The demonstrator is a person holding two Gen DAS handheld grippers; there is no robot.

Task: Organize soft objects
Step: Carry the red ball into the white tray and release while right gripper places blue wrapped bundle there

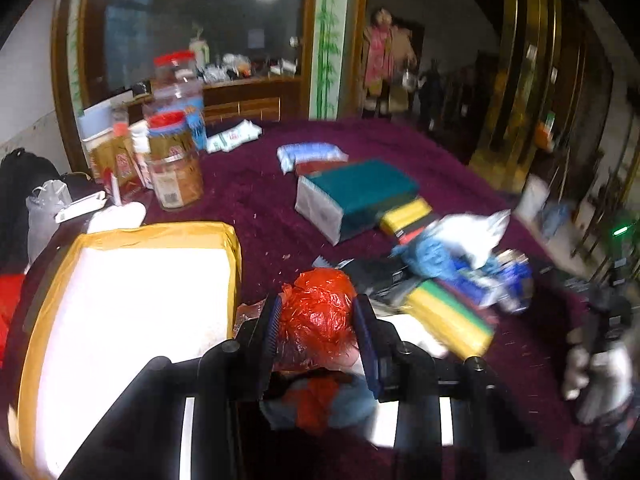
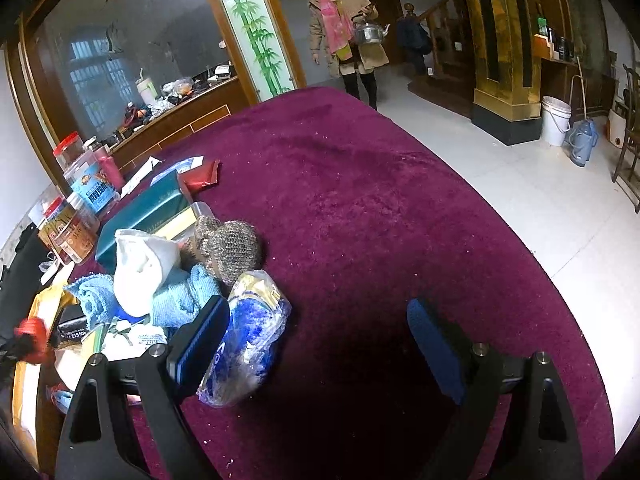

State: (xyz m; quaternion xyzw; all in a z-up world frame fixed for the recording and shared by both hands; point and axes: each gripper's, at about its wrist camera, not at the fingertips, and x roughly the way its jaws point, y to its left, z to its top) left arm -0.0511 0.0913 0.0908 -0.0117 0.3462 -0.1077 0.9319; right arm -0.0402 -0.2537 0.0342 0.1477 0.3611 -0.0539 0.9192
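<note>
Two tools were at work: our left tool point(image 1: 318, 320) clamped a crumpled red plastic bag point(image 1: 316, 312) beside the white-lined box point(image 1: 132, 320), while our right tool point(image 2: 316, 340) hung spread, empty, above the maroon surface point(image 2: 380, 200), near the blue-printed packet point(image 2: 248, 344).

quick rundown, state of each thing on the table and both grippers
left gripper: shut on red plastic bag
red plastic bag: crumpled, held off the table
right gripper: open, holding nothing
white-lined box: open
blue packet: lying beside right gripper's left finger
white cloth: bunched on top of the pile
blue towel: crumpled in the pile
red-lidded jar: upright, lid on
</note>
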